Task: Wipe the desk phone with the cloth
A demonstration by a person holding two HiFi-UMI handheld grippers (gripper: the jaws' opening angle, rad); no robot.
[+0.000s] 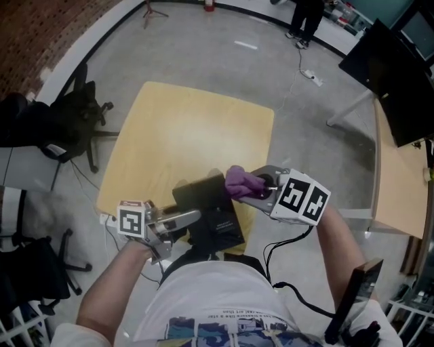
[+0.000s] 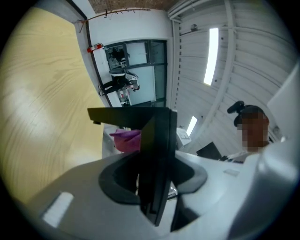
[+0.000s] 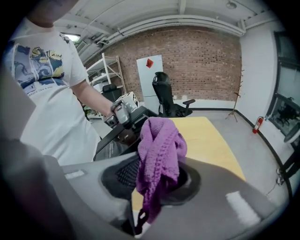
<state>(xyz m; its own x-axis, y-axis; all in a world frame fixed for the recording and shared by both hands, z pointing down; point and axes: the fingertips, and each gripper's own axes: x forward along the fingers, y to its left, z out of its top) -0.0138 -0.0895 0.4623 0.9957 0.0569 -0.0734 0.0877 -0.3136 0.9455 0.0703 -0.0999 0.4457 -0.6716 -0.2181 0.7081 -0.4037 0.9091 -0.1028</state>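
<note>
The black desk phone (image 1: 210, 211) is at the near edge of the light wooden table (image 1: 196, 129). My left gripper (image 1: 186, 218) is shut on its near-left side; in the left gripper view the phone's thin black edge (image 2: 157, 154) stands clamped between the jaws. My right gripper (image 1: 254, 184) is shut on a bunched purple knitted cloth (image 1: 239, 180), which sits at the phone's far right corner. From the right gripper view the cloth (image 3: 159, 154) hangs out of the jaws, with the phone (image 3: 119, 136) and the left gripper (image 3: 124, 108) just behind it.
A black office chair (image 1: 81, 108) stands left of the table. A second wooden desk (image 1: 397, 196) with dark monitors (image 1: 400, 61) is to the right. A person (image 1: 305, 17) stands far back. A black cable (image 1: 285, 251) hangs from my right gripper.
</note>
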